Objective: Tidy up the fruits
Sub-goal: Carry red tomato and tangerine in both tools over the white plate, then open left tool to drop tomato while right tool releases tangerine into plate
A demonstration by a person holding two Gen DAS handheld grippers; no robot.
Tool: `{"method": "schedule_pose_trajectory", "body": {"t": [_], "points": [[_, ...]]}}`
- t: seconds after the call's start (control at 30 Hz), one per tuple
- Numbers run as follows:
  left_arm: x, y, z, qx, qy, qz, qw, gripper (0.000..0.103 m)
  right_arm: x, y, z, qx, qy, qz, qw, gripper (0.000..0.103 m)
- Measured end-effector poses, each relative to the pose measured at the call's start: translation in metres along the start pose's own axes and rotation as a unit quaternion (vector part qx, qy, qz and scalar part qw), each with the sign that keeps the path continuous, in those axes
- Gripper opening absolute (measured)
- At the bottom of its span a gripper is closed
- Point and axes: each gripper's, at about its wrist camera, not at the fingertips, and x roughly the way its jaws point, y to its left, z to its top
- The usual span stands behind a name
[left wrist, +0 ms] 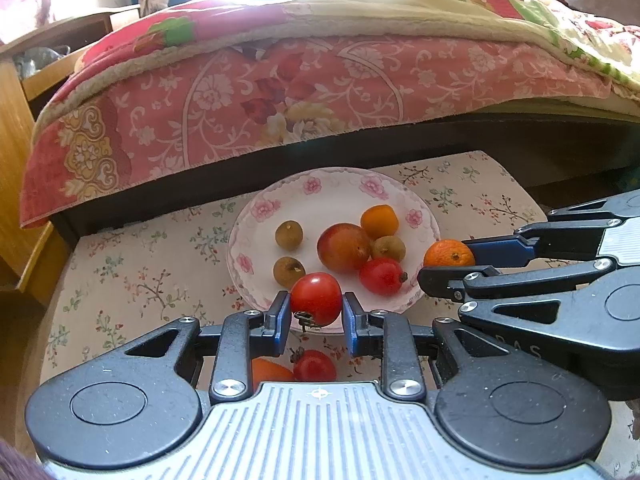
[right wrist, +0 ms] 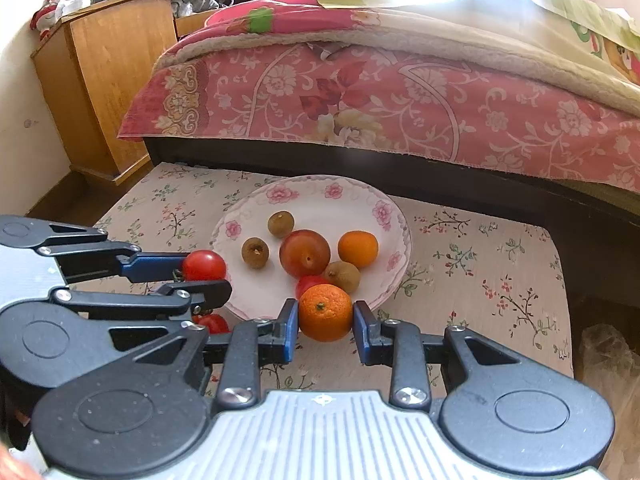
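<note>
Left gripper (left wrist: 316, 316): blue pads pinch a glossy red tomato (left wrist: 316, 299), stem turned down, held at the near rim of the plate, seemingly ready to be set among the rest.
Right gripper (right wrist: 325, 322): jaws clamp a dimpled mandarin (right wrist: 325, 312) by its sides, poised at the plate's near edge; from the left wrist view it sits just off the rim.
Plate (left wrist: 320, 192): round white china with a scalloped border and pink flower print; it serves as the gathering spot.
Fruit already plated: a large smooth red-orange plum (left wrist: 343, 247), a small orange citrus (left wrist: 379, 222), another red tomato (left wrist: 382, 276) and three dull, brownish round fruits, possibly longans.
Fruit left out: one red tomato (left wrist: 315, 365) and an orange fruit (left wrist: 270, 372) lie on the cloth beneath the left gripper.
Surface: a low table under a pale floral tablecloth (left wrist: 132, 264).
Backdrop: a bed draped in a pink floral quilt (left wrist: 248, 108), with a wooden cabinet (right wrist: 108, 68) beside it.
</note>
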Motion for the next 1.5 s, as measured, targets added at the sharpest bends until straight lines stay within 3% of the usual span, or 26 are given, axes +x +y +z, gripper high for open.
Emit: {"method": "schedule_pose_trajectory", "body": {"t": [0.97, 1.5], "points": [[0.026, 0.008, 0.017, 0.001, -0.008, 0.014, 0.9999, 0.033, 0.027, -0.011, 0.02, -0.003, -0.007, -0.007, 1.0, 0.034], [0.059, 0.016, 0.025, -0.007, -0.004, 0.016, 0.9998, 0.033, 0.06, -0.021, 0.032, -0.017, -0.009, 0.0, 1.0, 0.034]]}}
